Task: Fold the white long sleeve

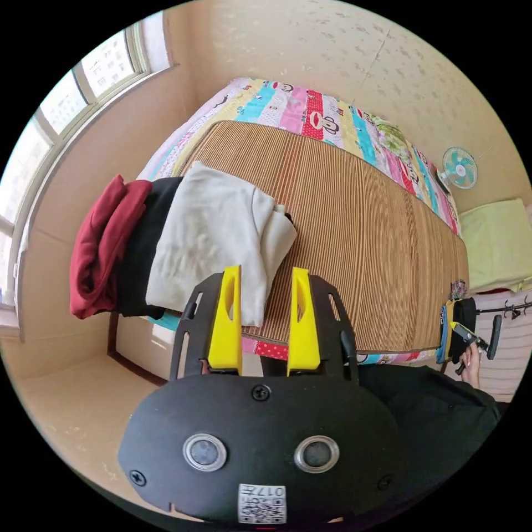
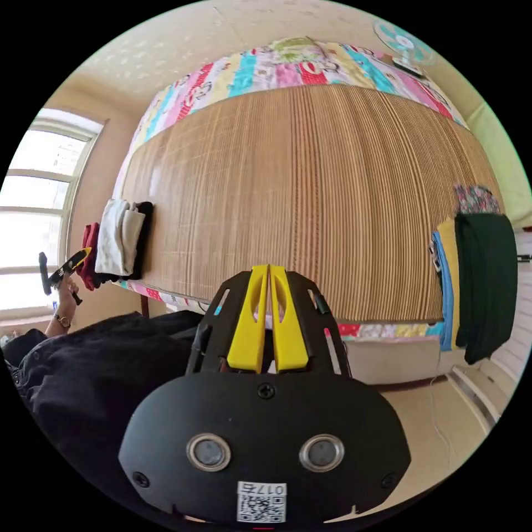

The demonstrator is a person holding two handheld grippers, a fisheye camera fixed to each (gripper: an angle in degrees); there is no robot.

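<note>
The bed point(image 1: 354, 233), covered by one ribbed straw mat point(image 2: 310, 199), carries two piles of clothes at opposite ends. In the pile by the window the white long sleeve point(image 1: 216, 238) already lies folded on top, with one black garment point(image 1: 141, 244) and one red garment point(image 1: 102, 244) beside it: three pieces. It looks soft, light and limp, so a pinch at a folded edge should serve. The left gripper point(image 1: 265, 316) hovers near it, jaws apart and empty; the right gripper point(image 2: 269, 316) has its jaws closed together on nothing.
</note>
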